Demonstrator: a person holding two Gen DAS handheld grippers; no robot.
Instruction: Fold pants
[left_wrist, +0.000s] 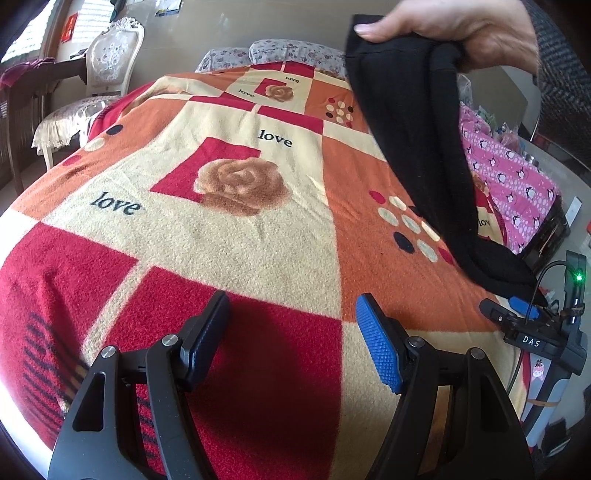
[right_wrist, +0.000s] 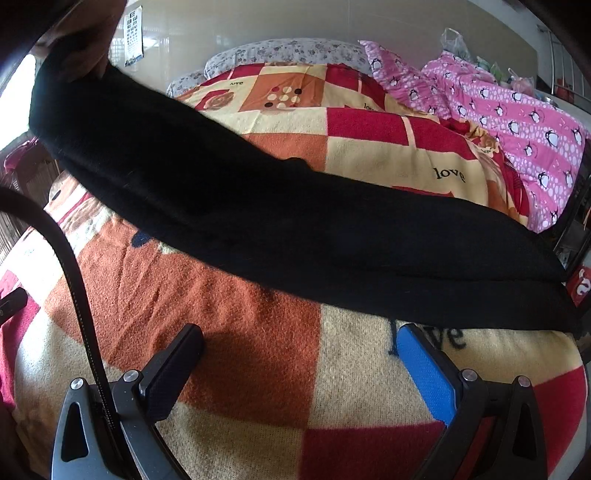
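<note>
above blanket (left_wrist: 221, 240), hand (left_wrist: 454, 33) dangles black pants (left_wrist: 417, 140); pink quilt (right_wrist: 517, 122) beside.

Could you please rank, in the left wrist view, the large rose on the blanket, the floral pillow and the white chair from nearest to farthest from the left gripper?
Measured from the left gripper:
1. The large rose, mid-blanket, just ahead of the gripper.
2. The white chair, off the bed's left side.
3. The floral pillow, at the far head of the bed.
The chair and pillow are close to call.
</note>
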